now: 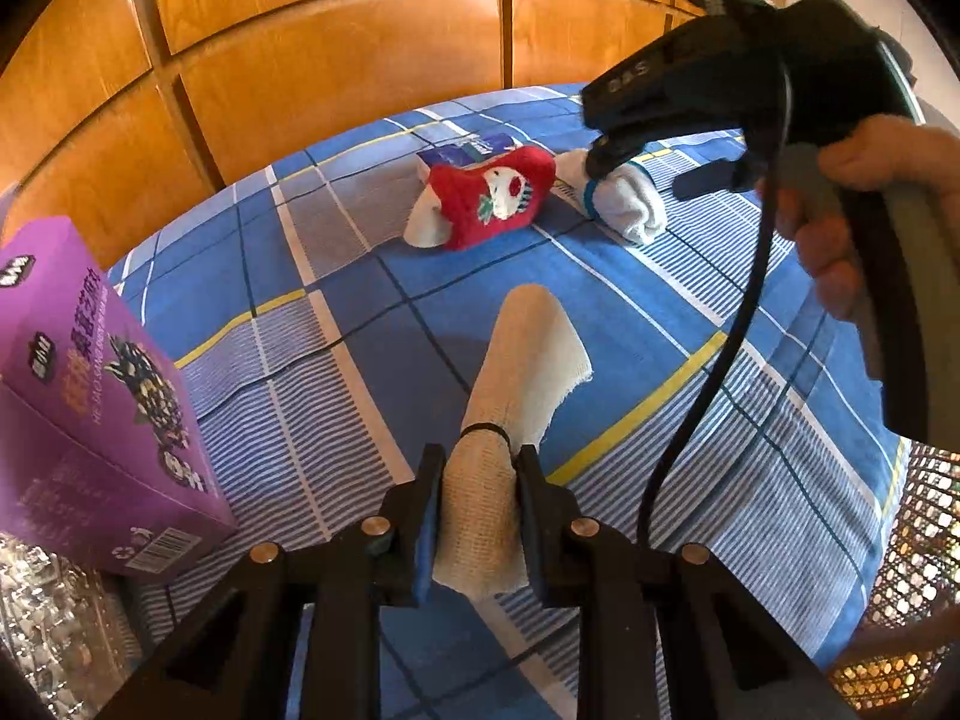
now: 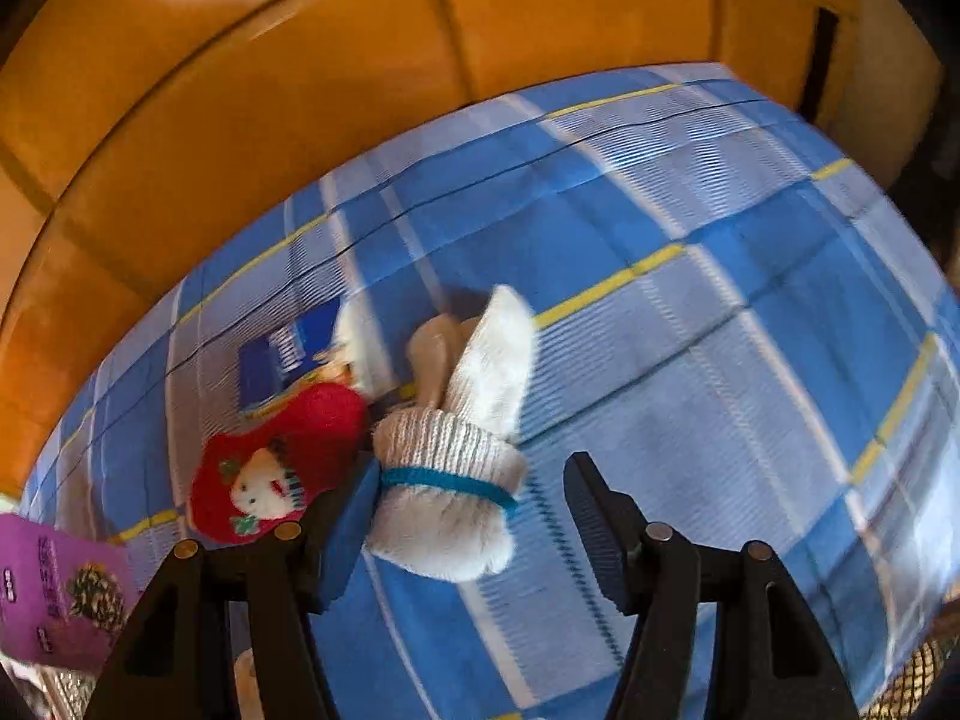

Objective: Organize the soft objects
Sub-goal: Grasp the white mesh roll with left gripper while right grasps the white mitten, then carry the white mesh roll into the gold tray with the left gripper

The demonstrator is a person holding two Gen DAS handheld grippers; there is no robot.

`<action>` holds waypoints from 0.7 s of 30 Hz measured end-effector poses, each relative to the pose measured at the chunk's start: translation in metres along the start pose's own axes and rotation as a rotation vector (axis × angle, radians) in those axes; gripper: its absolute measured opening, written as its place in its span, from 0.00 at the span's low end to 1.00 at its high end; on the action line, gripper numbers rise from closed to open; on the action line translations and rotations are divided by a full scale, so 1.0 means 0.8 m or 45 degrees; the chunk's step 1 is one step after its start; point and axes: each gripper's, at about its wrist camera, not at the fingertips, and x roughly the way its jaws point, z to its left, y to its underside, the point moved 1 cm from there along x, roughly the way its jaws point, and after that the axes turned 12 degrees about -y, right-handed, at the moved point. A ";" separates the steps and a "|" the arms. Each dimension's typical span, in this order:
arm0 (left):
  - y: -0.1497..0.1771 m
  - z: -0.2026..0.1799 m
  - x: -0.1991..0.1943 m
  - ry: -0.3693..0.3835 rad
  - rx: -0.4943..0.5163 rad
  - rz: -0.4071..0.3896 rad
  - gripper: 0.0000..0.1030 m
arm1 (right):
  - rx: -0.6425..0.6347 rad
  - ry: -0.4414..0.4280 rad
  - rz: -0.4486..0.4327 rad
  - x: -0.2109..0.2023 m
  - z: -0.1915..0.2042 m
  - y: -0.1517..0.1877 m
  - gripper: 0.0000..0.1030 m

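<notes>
My left gripper (image 1: 477, 498) is shut on a cream cloth roll (image 1: 522, 360) tied with a black band; the roll sticks out ahead over the blue plaid bedsheet (image 1: 660, 360). Farther back lie a red sock with a cartoon face (image 1: 489, 198) and a white sock bundle with a teal band (image 1: 624, 210). A hand (image 1: 870, 192) holds my right gripper (image 1: 645, 174) over that bundle. In the right wrist view the white bundle (image 2: 444, 480) sits between the open jaws of my right gripper (image 2: 465, 480). The left pad is close to it and a gap shows on the right. The red sock (image 2: 282, 462) lies just to its left.
A purple box (image 1: 90, 396) stands at the sheet's left edge, over bubble wrap (image 1: 48, 630). A blue booklet (image 1: 474, 147) lies behind the red sock. Wooden panels (image 1: 336, 60) rise behind the bed. A woven basket (image 1: 918, 570) is at the lower right.
</notes>
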 end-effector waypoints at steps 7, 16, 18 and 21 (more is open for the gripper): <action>-0.008 0.006 -0.001 0.009 -0.066 0.019 0.20 | -0.108 0.080 0.023 0.002 0.010 0.014 0.37; -0.100 0.031 -0.032 0.071 -0.218 -0.024 0.20 | -0.090 0.051 0.073 0.009 0.009 0.020 0.40; -0.133 0.045 -0.038 0.055 -0.253 -0.036 0.20 | -0.092 0.036 0.119 0.016 0.010 0.022 0.41; -0.181 0.080 -0.039 0.001 -0.320 -0.033 0.20 | -0.133 0.069 0.127 0.019 0.016 0.026 0.42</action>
